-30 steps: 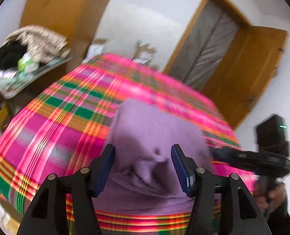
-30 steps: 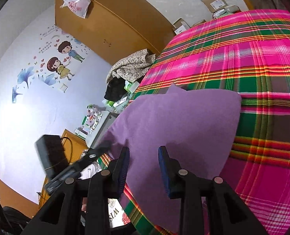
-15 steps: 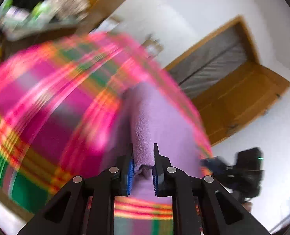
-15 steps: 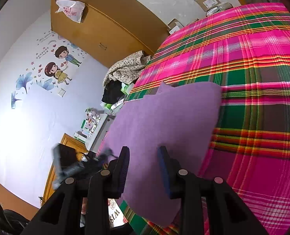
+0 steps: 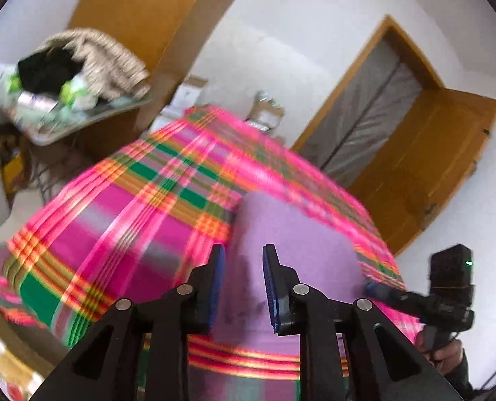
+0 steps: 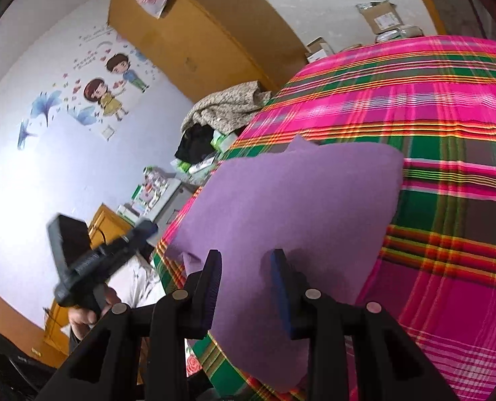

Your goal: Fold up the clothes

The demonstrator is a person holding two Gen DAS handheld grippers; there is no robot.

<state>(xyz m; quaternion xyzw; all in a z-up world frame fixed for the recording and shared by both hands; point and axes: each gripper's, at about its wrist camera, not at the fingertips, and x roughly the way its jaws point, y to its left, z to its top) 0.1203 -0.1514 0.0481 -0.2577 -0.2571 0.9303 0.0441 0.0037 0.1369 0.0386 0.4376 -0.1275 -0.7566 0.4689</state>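
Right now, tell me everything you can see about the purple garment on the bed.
The purple garment is plain, soft and fleecy-looking, with no print, buttons or seams visible. It lies flat near the bed's front edge on the pink-and-green plaid cover, roughly rectangular, with one small point sticking up along its far edge. Its near edge is slightly rumpled. The left gripper and right gripper both sit open over it, neither pinching the cloth.

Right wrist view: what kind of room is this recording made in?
Most likely a home bedroom: a bed under a plaid cover, a wooden wardrobe, cartoon wall stickers, and a purple cloth laid out for folding.
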